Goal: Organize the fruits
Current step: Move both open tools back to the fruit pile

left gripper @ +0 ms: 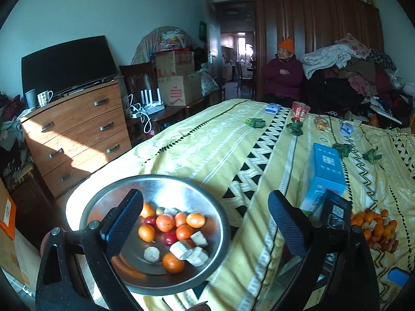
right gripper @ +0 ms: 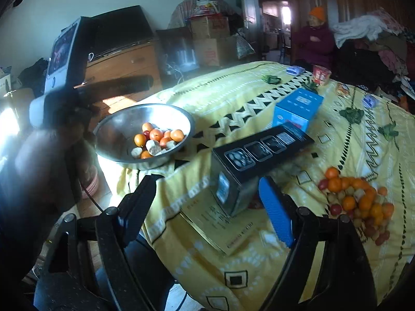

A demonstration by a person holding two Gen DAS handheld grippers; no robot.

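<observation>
A yellow patterned bedspread [left gripper: 212, 140] fills a cluttered bedroom, a wooden dresser [left gripper: 75, 132] at left and a seated person [left gripper: 282, 75] at the far end. The steel bowl [left gripper: 114, 194] at the near left edge holds oranges [left gripper: 165, 223]; a fruit pile [right gripper: 360, 202] lies loose at right. Left gripper [left gripper: 205, 223] and right gripper [right gripper: 207, 207] both gape, empty.

Yellow patterned bed [right gripper: 233, 98], steel bowl [right gripper: 114, 129], loose fruit pile [right gripper: 358, 199], blue box [right gripper: 298, 108], black box [right gripper: 262, 150]

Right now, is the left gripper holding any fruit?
No, the left gripper is open and empty above the bowl.
</observation>
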